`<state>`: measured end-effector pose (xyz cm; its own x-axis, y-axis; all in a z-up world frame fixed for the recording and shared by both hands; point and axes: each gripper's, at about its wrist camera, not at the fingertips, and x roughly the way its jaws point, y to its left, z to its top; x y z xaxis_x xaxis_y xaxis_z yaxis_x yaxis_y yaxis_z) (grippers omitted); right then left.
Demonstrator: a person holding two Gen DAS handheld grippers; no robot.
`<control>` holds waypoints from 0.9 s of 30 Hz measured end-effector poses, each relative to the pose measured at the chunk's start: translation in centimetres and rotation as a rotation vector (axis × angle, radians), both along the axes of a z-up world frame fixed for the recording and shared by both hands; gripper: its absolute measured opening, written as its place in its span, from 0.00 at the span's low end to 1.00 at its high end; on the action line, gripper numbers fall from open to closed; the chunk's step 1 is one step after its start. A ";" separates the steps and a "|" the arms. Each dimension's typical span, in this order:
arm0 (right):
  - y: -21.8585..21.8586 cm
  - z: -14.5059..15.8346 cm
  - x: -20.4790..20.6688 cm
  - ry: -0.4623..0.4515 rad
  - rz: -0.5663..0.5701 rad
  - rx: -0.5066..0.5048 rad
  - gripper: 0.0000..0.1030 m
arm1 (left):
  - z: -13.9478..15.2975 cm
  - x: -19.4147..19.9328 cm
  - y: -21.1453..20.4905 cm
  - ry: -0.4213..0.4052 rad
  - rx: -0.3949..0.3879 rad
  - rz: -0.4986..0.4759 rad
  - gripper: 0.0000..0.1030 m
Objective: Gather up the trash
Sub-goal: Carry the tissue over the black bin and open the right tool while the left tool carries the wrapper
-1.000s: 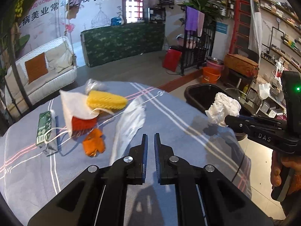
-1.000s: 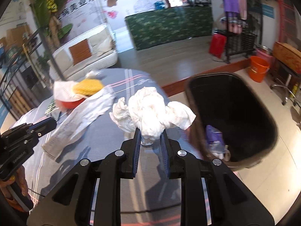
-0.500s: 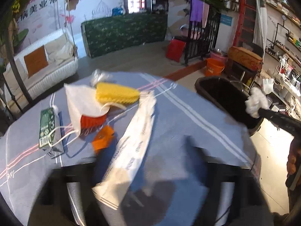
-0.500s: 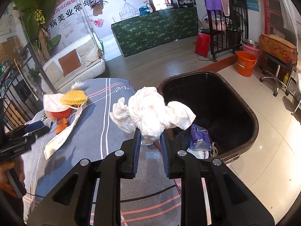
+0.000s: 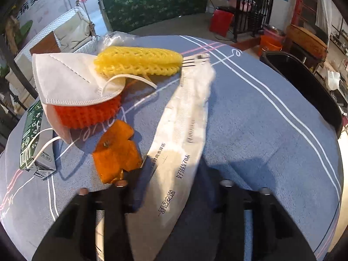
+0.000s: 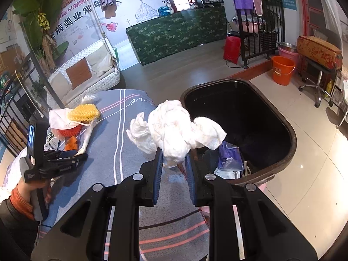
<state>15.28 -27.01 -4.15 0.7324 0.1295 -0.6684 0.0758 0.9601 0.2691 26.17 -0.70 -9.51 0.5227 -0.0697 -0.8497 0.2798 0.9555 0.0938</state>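
My right gripper [image 6: 173,159] is shut on a crumpled white tissue [image 6: 174,130], held near the rim of the black trash bin [image 6: 291,134]. My left gripper [image 5: 174,187] is open, its blurred fingers astride a long white plastic wrapper [image 5: 182,143] on the blue tablecloth; it also shows in the right wrist view [image 6: 71,158]. Left of the wrapper lie an orange peel [image 5: 116,154], a white face mask [image 5: 71,80], an orange foam net [image 5: 87,113], a yellow foam net [image 5: 139,61] and a green carton [image 5: 32,134].
The bin [image 5: 304,82] stands past the table's right edge and holds a purple bag [image 6: 228,154] and other scraps. A clear plastic scrap [image 5: 115,38] lies at the table's far edge. A white sofa [image 6: 87,74] and orange bucket [image 6: 282,69] stand on the floor beyond.
My left gripper opened wide and moved forward and down over the white wrapper. My right gripper carried the tissue further right, toward the bin's opening.
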 end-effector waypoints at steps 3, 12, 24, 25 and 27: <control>-0.3 -0.1 0.1 0.003 -0.005 -0.001 0.21 | 0.5 -0.4 0.3 -0.032 0.013 -0.005 0.13; -0.9 0.0 0.3 -0.007 -0.021 -0.002 0.21 | 5.1 -4.0 0.6 -0.127 -0.154 -0.014 0.04; -4.2 -0.9 3.1 0.013 -0.092 -0.027 0.21 | 10.1 -5.4 -7.5 -0.208 -0.262 -0.230 0.04; -4.4 -1.1 3.4 0.020 -0.096 -0.030 0.21 | 10.2 -5.3 -8.0 -0.205 -0.271 -0.244 0.04; -5.1 -1.9 4.2 0.037 -0.118 -0.040 0.22 | 10.3 -5.1 -8.8 -0.197 -0.285 -0.272 0.04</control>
